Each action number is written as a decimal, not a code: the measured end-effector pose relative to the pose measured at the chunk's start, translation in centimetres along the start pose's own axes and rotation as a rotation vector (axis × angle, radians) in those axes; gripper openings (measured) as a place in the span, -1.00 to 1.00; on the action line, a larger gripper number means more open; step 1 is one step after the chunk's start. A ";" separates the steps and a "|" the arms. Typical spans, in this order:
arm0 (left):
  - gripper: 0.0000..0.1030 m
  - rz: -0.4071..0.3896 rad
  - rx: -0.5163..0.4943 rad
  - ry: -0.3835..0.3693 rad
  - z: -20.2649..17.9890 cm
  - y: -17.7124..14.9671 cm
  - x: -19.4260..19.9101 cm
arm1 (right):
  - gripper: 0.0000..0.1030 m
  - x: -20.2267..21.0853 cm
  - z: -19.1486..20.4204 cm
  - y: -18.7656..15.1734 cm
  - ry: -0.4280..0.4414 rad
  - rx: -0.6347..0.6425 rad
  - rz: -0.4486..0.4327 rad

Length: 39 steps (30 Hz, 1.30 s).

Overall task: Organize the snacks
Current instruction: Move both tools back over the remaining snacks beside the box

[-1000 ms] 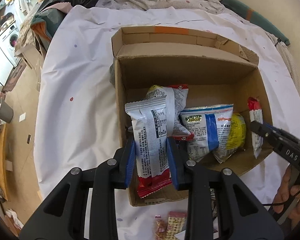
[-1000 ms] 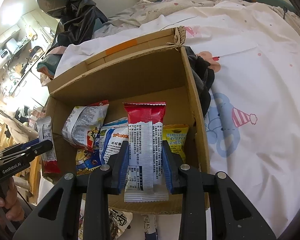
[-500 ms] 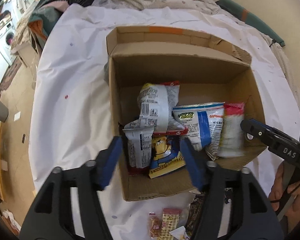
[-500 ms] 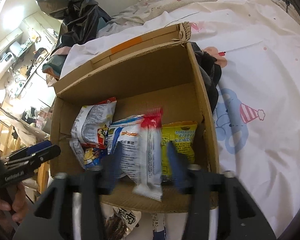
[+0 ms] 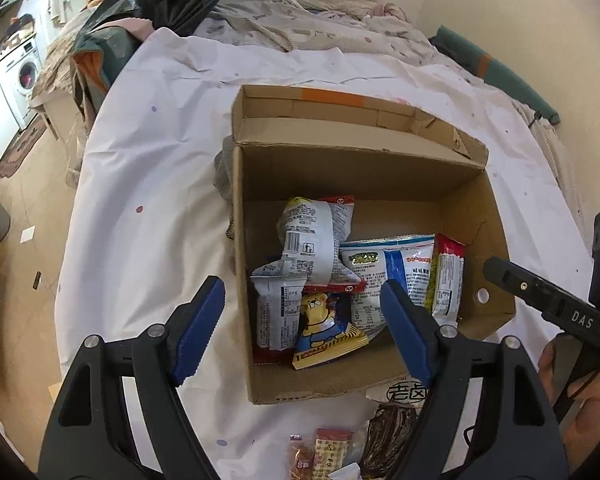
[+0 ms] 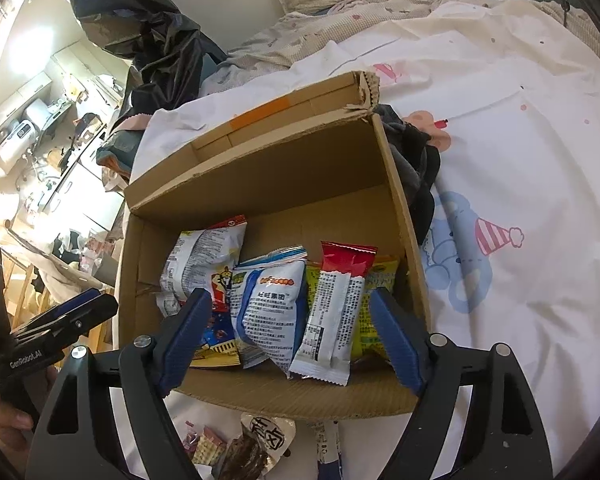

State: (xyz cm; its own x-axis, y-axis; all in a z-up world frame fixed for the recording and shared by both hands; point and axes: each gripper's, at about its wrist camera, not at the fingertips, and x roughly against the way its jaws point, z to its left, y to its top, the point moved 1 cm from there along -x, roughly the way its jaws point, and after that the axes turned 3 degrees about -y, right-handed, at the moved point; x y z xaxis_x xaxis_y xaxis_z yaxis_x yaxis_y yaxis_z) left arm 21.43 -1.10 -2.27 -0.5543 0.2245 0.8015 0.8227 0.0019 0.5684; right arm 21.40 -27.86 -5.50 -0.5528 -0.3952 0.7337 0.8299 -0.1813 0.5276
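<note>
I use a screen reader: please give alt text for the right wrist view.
An open cardboard box on a white bedsheet holds several snack packets, including a red-topped white packet. The right claw hangs open above its near edge, nothing between its blue pads.

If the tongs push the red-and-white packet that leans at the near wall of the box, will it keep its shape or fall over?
The red-and-white packet looks like thin, creased film, so it would probably bend. It only leans on the yellow bag, so a push likely tips it. Its glossy surface may slip.
</note>
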 end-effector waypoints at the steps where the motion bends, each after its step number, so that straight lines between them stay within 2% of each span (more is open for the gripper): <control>1: 0.50 -0.008 0.001 -0.005 0.1 -0.1 0.2 | 0.62 0.2 0.1 -0.2 0.001 0.002 -0.001; 4: 0.54 -0.032 -0.003 -0.002 0.2 -0.2 0.9 | 0.62 0.5 0.4 -0.5 0.000 0.011 -0.002; 7: 0.81 -0.057 0.021 -0.025 0.6 -0.5 1.7 | 0.62 1.3 0.7 -0.9 0.004 0.018 -0.010; 9: 0.90 -0.068 0.027 -0.020 0.8 -0.7 2.0 | 0.62 1.8 0.9 -1.2 0.008 0.025 -0.014; 11: 0.90 -0.055 0.025 -0.011 1.1 -1.2 2.1 | 0.62 2.4 1.3 -1.5 0.001 0.042 -0.028; 14: 0.90 -0.052 0.040 -0.006 1.5 -1.9 2.4 | 0.81 3.6 1.9 -2.0 -0.021 0.075 -0.062; 19: 0.90 -0.045 0.055 0.018 1.9 -3.6 3.2 | 0.84 4.4 2.0 -3.5 -0.006 0.064 -0.046; 22: 0.89 -0.024 0.118 0.005 2.8 -4.5 3.3 | 0.84 4.9 2.1 -4.6 0.006 0.045 -0.031; 25: 0.89 0.024 0.185 0.001 3.9 -5.6 2.8 | 0.84 5.8 2.3 -5.2 0.023 0.026 -0.050; 29: 0.89 0.093 0.246 -0.019 4.9 -7.6 1.9 | 0.84 6.1 2.1 -6.3 0.055 -0.022 -0.034; 32: 0.77 0.152 0.269 -0.016 5.0 -9.4 1.0 | 0.84 6.0 1.8 -7.2 0.064 -0.059 -0.007; 34: 0.39 0.212 0.240 -0.014 4.5 -10.6 -0.2 | 0.84 6.0 1.6 -7.9 0.062 -0.077 0.006; 37: 0.20 0.339 0.191 -0.044 3.4 -12.2 -2.9 | 0.84 5.7 1.3 -8.5 0.076 -0.108 0.029; 39: 0.09 0.401 0.164 -0.036 2.9 -13.1 -4.4 | 0.84 5.6 1.2 -8.7 0.080 -0.121 0.040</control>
State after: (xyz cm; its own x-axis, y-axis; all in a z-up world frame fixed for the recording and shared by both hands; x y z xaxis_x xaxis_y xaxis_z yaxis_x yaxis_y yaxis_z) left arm 13.43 0.75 -13.79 -0.1841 0.2730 0.9442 0.9828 0.0619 0.1738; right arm 10.98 -27.38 -5.49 -0.5149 -0.4742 0.7142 0.8571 -0.2689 0.4394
